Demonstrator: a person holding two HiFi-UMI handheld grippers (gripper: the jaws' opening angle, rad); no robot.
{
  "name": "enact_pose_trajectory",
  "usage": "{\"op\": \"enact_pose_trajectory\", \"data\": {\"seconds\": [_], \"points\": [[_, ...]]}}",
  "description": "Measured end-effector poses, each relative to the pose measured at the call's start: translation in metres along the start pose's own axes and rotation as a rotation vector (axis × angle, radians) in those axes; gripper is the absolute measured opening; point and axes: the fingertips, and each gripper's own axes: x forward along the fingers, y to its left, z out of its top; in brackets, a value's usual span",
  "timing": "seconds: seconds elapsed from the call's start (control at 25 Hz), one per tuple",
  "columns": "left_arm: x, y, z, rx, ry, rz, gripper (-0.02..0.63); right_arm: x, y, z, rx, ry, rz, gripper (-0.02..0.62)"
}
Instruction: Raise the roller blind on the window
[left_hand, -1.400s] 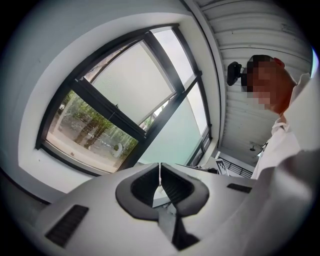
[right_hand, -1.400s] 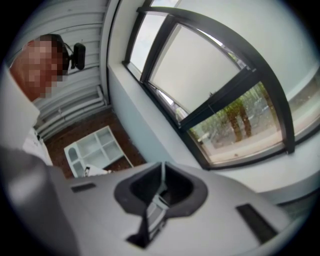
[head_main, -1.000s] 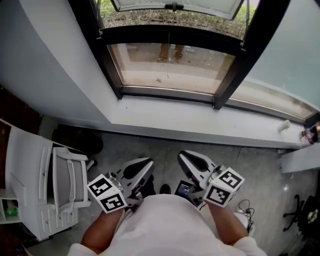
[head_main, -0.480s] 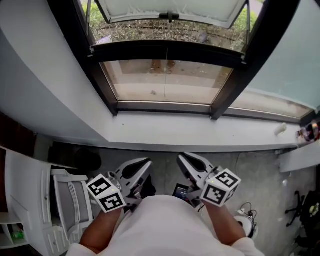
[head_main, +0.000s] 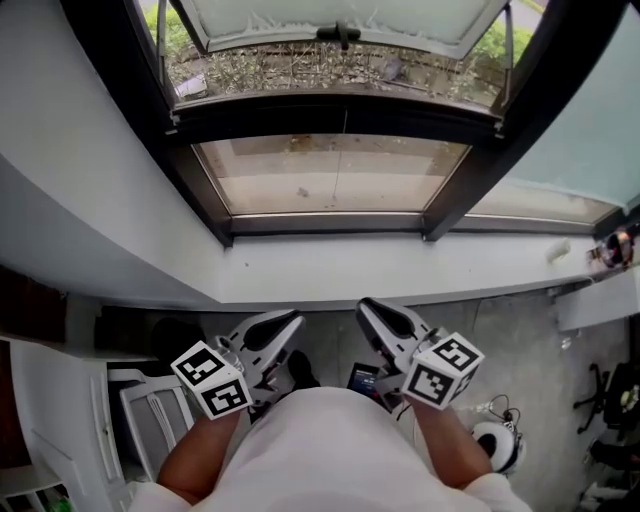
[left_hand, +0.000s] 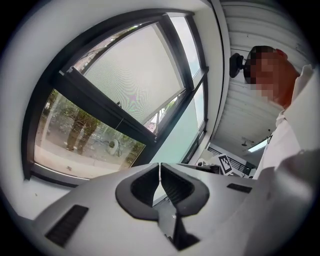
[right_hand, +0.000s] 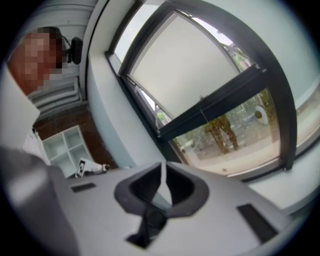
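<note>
Roller blind (left_hand: 135, 75) whole in gripper views; head view crops it.

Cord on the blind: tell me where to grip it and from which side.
Grip the cord on its free length in front of the lower pane, below the crossbar. Come straight in from the room side, jaws left and right of it: it hangs thin and vertical at mid-window, clear of the frame.
</note>
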Motion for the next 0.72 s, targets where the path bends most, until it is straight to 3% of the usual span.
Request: {"op": "enact_pose_trajectory", "data": {"seconds": [0.36, 0.72], "points": [[-0.002, 0.034, 0.019, 0.007, 0.022, -0.035, 0.032, 0.043, -0.002, 0.011, -0.011, 0.002, -0.032, 0.025], [0.025, 0.055, 0.027, 0.008, 0.030, -0.001, 0.032, 0.060, -0.037, 0.026, -0.017, 0.028, -0.017, 0.025]]}}
